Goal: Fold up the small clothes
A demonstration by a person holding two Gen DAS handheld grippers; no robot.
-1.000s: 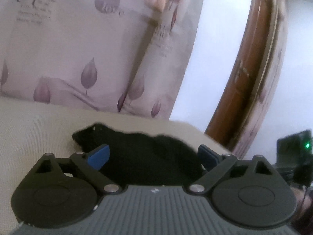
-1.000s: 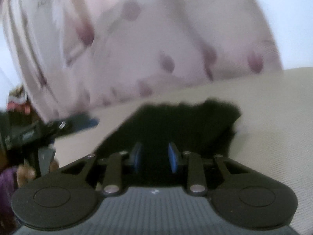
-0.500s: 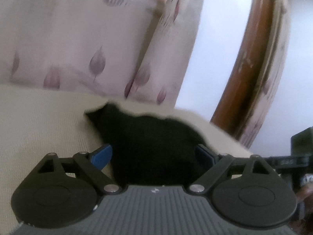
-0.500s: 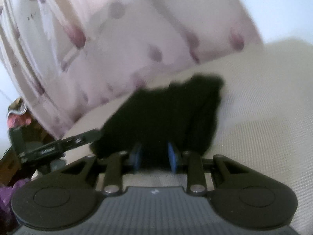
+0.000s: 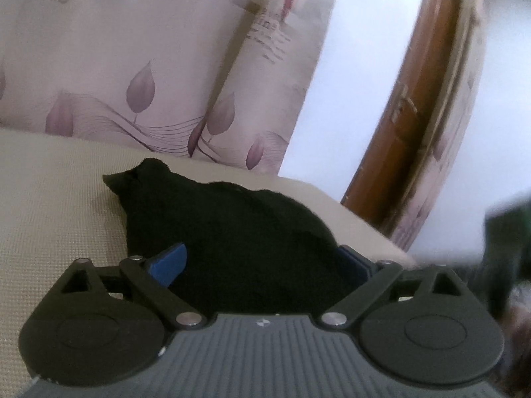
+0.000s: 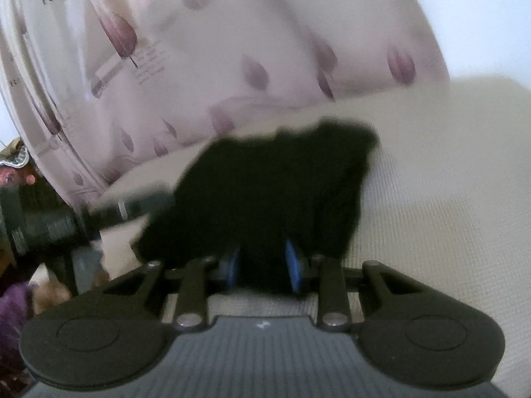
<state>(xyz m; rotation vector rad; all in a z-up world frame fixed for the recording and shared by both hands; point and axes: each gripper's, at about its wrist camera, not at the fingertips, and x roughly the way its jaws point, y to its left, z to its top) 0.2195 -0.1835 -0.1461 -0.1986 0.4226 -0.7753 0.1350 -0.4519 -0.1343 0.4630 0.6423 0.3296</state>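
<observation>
A small black garment (image 5: 225, 232) lies bunched on a beige woven surface (image 5: 49, 219). My left gripper (image 5: 260, 262) stands wide open just over its near edge, with the cloth spread between the two blue pads (image 5: 167, 263) and neither pad pressing on it. In the right wrist view the same garment (image 6: 275, 182) runs away from my right gripper (image 6: 262, 265), whose blue pads (image 6: 293, 263) stand close together and pinch a fold of its near hem. The left gripper (image 6: 132, 205) shows there as a dark blurred bar at the garment's left edge.
A pale curtain (image 5: 132, 66) printed with purple leaves hangs right behind the surface. A brown wooden door frame (image 5: 415, 116) and a white wall stand to the right. Dark clutter and something purple (image 6: 16, 301) lie off the surface's left edge in the right wrist view.
My left gripper has sunk toward the garment, which now fills more of the gap between its open fingers. The right gripper keeps its pinch on the hem and has barely moved.
</observation>
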